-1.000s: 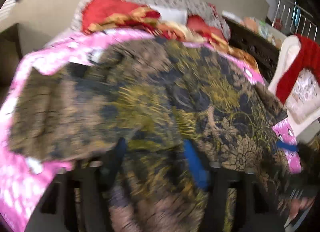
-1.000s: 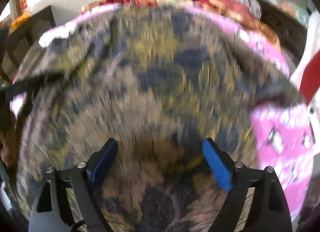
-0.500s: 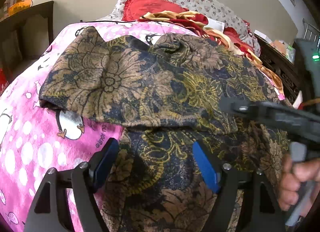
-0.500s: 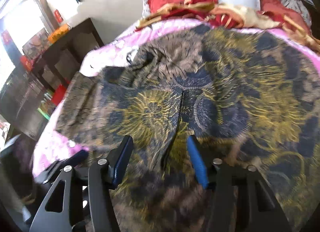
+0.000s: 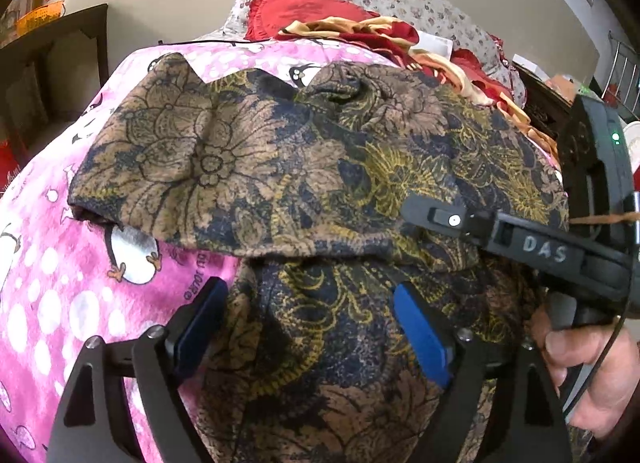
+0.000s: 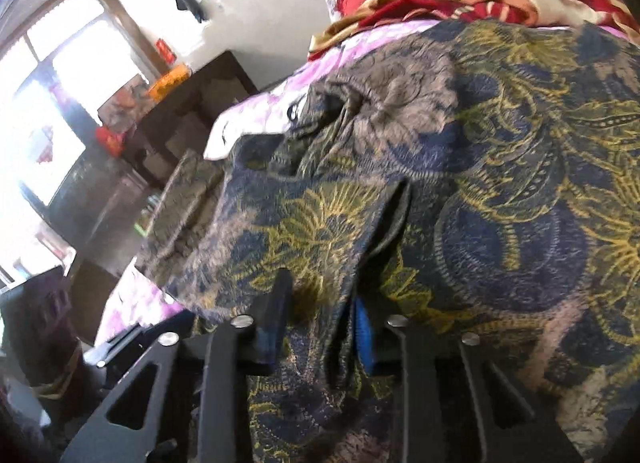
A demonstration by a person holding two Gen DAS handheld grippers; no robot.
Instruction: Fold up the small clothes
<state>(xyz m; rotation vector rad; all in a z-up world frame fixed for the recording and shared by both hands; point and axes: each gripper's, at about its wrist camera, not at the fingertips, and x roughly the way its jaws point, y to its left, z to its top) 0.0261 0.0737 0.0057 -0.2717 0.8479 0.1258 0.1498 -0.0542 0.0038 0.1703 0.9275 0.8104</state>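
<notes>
The brown, navy and gold floral garment (image 5: pixel 304 183) lies spread over a pink penguin-print blanket (image 5: pixel 60 295) on the bed, with red and gold bedding (image 5: pixel 360 29) heaped at the far end, well ahead of both tools. The left tool (image 5: pixel 308 327) stands wide and its jaws are opening; the cloth lies between and under its 2 blue pads (image 5: pixel 420 337), which do not press on it. The right tool (image 6: pixel 320 321) is closing, its pads close together with a raised fold of the garment pinched between them. To the right of the left tool, a hand (image 5: pixel 592 375) grips the right tool's handle.
</notes>
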